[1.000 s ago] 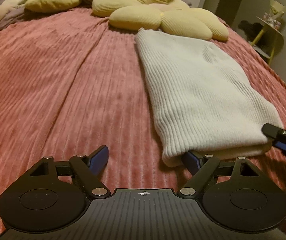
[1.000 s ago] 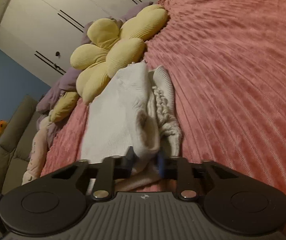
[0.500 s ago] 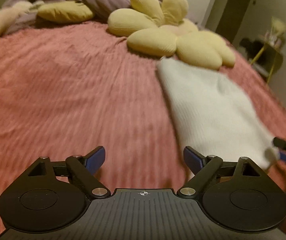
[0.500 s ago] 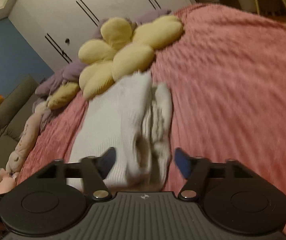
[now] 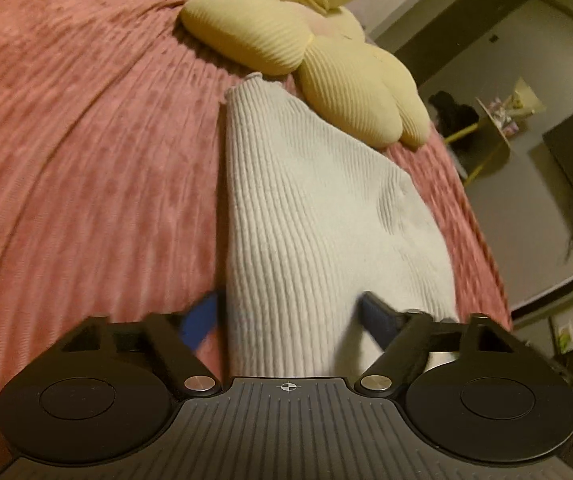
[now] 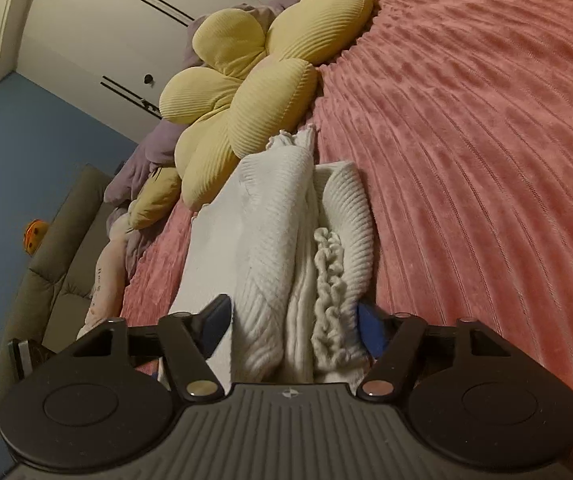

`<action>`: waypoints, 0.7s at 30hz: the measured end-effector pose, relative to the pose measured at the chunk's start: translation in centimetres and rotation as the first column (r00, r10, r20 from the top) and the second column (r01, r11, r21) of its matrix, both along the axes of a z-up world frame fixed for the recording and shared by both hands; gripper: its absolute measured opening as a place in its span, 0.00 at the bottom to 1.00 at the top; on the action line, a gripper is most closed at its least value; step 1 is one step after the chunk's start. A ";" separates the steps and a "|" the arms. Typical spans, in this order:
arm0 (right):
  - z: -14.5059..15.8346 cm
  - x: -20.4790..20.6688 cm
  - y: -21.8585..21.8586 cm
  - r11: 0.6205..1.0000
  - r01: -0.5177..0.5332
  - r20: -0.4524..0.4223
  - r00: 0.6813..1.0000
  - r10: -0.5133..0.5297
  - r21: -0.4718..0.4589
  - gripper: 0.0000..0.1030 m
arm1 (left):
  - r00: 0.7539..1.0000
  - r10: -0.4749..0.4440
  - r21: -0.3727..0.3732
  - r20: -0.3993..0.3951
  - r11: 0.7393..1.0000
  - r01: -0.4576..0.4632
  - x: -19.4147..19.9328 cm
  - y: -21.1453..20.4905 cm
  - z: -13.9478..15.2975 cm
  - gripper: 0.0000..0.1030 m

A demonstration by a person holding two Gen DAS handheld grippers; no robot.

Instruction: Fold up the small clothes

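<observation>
Two grippers, left (image 5: pixel 288 316) & right (image 6: pixel 292 322), jaws closing w/ knit (image 5: pixel 306 208) edge between, not yet pinched. Knit on bed (image 5: pixel 66 128), just below pillow (image 5: pixel 326 76). Soft, light, floppy; grip near-edge corners thru all layers.

The folded sweater (image 5: pixel 306 216) is cream-white with fine knit ribbing and a cable braid. The bedspread (image 5: pixel 86 140) is dusty pink with ridged stripes. The flower-shaped pillow (image 6: pixel 246 80) is pale yellow, corded.
</observation>
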State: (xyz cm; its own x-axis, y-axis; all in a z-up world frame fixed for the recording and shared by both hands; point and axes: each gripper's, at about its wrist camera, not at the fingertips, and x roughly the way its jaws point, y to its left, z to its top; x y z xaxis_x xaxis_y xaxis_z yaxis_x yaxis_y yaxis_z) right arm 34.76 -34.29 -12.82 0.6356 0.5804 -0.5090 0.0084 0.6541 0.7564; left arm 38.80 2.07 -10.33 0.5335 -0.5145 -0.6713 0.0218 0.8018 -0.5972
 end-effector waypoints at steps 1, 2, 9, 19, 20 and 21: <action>0.0 0.1 0.1 1.000 0.001 -0.003 1.000 -0.001 -0.007 0.51 | 1.000 0.009 -0.009 -0.007 1.000 -0.009 0.4 0.0 -0.3 0.70; 0.0 0.2 0.3 1.000 0.005 0.002 1.000 -0.005 -0.016 0.49 | 1.000 0.016 -0.017 -0.015 1.000 -0.016 0.7 -0.1 -0.6 0.70; 0.3 1.0 2.1 0.998 -0.006 -0.011 1.000 0.005 -0.065 0.45 | 0.999 -0.004 0.069 0.035 0.998 0.001 0.3 -0.7 1.5 0.43; 0.6 -1.4 8.7 0.977 -0.207 -0.014 0.978 0.208 0.045 0.47 | 0.997 0.045 0.302 0.064 0.951 -0.063 -6.4 4.9 4.5 0.53; 0.6 -1.9 9.1 0.979 -0.204 -0.023 0.979 0.204 0.017 0.52 | 0.997 0.040 0.340 0.066 0.939 -0.060 -7.2 5.2 4.4 0.55; 0.6 -2.6 9.2 0.982 -0.188 -0.020 0.982 0.188 0.002 0.54 | 0.995 0.024 0.362 0.095 0.930 -0.057 -8.2 5.5 4.6 0.61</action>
